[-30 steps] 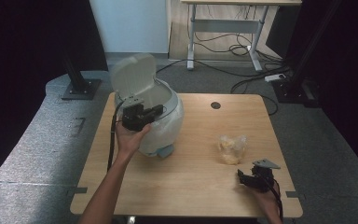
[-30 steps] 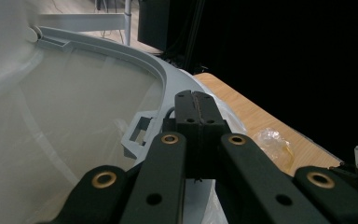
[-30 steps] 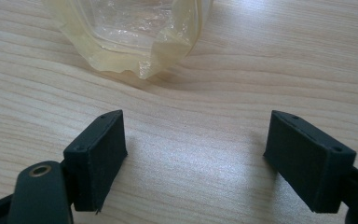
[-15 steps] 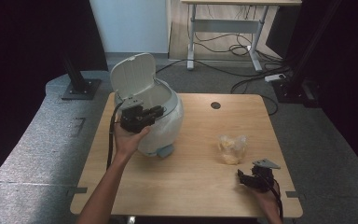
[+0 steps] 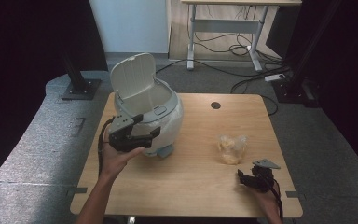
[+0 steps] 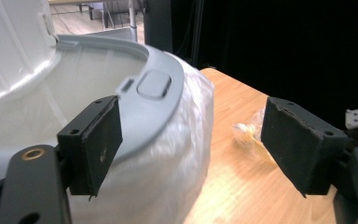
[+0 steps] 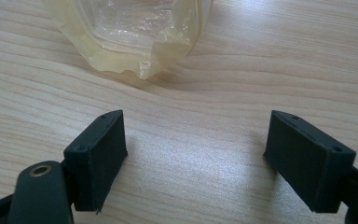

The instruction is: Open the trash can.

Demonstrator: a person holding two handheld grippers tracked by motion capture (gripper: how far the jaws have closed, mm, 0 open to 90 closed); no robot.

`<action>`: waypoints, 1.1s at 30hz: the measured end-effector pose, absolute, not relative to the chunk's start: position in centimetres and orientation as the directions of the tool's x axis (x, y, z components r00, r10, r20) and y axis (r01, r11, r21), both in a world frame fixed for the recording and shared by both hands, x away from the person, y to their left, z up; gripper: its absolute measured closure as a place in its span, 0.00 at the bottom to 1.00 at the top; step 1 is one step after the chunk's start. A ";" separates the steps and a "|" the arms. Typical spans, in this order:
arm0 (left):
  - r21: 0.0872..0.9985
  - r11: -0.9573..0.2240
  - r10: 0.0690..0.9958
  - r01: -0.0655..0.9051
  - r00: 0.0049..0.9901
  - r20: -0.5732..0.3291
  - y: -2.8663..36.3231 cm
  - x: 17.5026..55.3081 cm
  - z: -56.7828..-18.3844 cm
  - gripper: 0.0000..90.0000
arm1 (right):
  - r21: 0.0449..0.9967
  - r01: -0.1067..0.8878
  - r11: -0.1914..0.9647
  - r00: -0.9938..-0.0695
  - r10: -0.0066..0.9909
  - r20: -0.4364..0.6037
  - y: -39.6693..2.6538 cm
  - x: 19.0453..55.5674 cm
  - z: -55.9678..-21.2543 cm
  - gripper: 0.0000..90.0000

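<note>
- Wooden table (image 5: 186,196): fills the centre and lower part of the high view, with a small round hole (image 5: 216,105) near its far edge.
- Rice cooker (image 5: 161,123): stands on the table left of centre in the high view. Its lid (image 5: 133,77) is raised and leans toward the upper left, and the bowl inside is open to view.
- Left gripper (image 5: 137,135): held by the left hand (image 5: 116,156) at the lower-left side of the rice cooker, just in front of its body. In the left gripper view its jaws stand wide apart with nothing between them; the left jaw lies over the cooker's grey rim (image 6: 163,98), and whether it touches cannot be told.
- Plastic bag (image 5: 231,148): a crumpled, clear, yellowish bag lying on the table right of centre, well apart from the rice cooker. It also appears at the right middle of the left gripper view (image 6: 251,135).
- Right gripper (image 5: 248,178): low over the table at the lower right of the high view, near the bag and below it in the frame. In the right gripper view its jaws are spread wide over bare wood, with the bag (image 7: 135,32) at the top of the frame, apart from both jaws.
</note>
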State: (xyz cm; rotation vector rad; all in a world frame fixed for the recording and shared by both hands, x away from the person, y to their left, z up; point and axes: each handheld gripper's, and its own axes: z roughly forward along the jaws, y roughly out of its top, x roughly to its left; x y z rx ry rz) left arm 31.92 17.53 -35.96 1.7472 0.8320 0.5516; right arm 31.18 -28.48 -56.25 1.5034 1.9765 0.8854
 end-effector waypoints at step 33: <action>0.853 -0.212 0.830 0.476 0.548 -0.100 21.8 31.9 -50.9 0.20 | 0.748 0.638 0.180 -0.267 0.964 -0.005 -28.5 31.2 -56.3 0.22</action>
